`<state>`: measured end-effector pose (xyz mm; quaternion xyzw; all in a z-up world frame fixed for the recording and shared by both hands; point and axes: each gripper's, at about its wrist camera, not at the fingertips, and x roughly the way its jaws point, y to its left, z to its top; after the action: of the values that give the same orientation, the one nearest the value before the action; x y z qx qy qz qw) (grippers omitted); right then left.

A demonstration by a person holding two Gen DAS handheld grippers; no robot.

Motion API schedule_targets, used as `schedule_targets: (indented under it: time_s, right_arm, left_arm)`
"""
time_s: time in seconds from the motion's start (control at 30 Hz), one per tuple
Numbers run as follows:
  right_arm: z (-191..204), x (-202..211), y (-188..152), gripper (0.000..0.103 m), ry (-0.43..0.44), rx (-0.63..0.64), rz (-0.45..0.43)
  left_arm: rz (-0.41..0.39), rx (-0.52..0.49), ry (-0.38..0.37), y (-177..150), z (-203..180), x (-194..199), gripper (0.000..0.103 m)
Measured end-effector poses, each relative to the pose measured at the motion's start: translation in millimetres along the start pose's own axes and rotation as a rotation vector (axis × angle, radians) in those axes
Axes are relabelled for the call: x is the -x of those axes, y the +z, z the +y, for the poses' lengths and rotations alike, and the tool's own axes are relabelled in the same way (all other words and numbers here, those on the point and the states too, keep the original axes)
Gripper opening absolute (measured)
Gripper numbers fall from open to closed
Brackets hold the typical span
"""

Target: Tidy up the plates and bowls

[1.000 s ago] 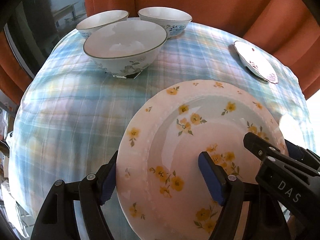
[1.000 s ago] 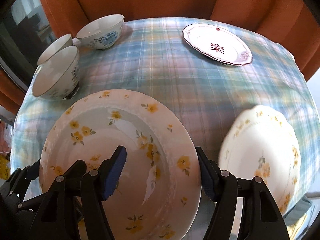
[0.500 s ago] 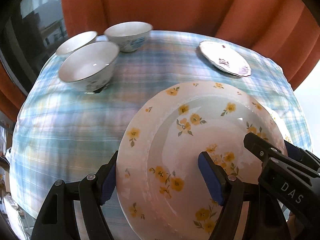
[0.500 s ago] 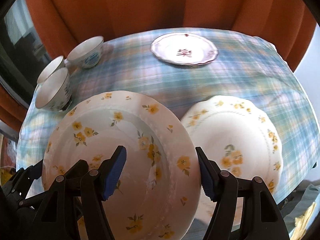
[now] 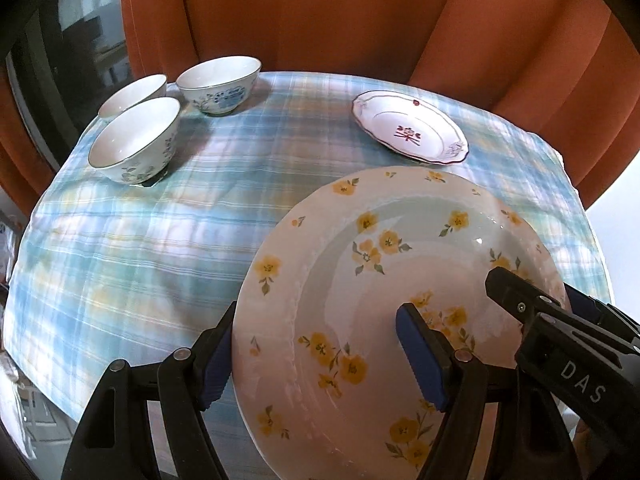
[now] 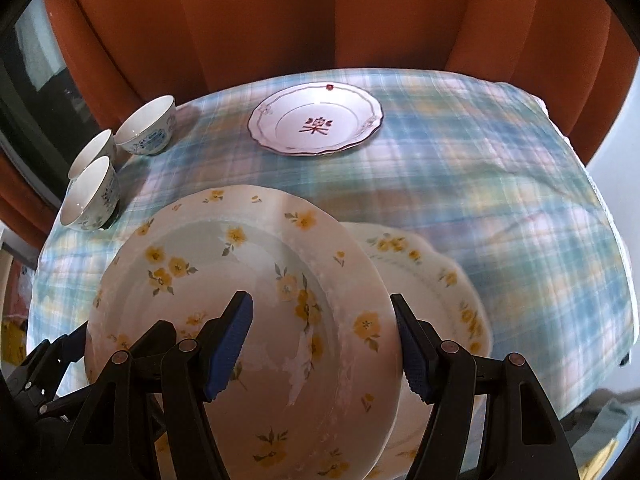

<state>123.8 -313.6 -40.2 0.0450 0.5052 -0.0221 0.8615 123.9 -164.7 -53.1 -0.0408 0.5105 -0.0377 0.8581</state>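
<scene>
Both grippers hold one deep plate with yellow flowers [image 5: 400, 280], also in the right wrist view [image 6: 224, 280]. My left gripper [image 5: 320, 360] is shut on its left rim. My right gripper [image 6: 324, 344] is shut on its right rim. The plate is held above the table. Under its right side lies a scalloped plate with yellow flowers [image 6: 448, 288], partly hidden. A white plate with a red motif [image 6: 316, 122] lies at the back; it also shows in the left wrist view [image 5: 412, 130]. Three blue-patterned bowls [image 5: 136, 140] stand at the back left.
The table has a blue plaid cloth [image 5: 160, 240]. Orange curtains [image 6: 280, 20] hang behind it. The table's right edge [image 6: 616, 280] drops off close to the scalloped plate.
Both grippers have carried the flowered plate rightward and up, away from the bowls. It now overlaps the scalloped plate. The grips have not changed.
</scene>
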Motion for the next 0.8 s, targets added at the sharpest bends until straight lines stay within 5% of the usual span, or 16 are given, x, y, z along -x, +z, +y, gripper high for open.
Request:
schedule_targets:
  time_s: [0.4, 0.8]
  right_arm:
    - [-83, -7, -5, 0.071, 0.017, -0.034, 0.014]
    - [-124, -23, -11, 0.071, 0.003, -0.075, 0.06]
  left_arm:
    - [0.033, -0.059, -0.002, -9, -76, -19, 0.076]
    - [0.082, -0.095, 0.0, -12, -106, -40, 0.075]
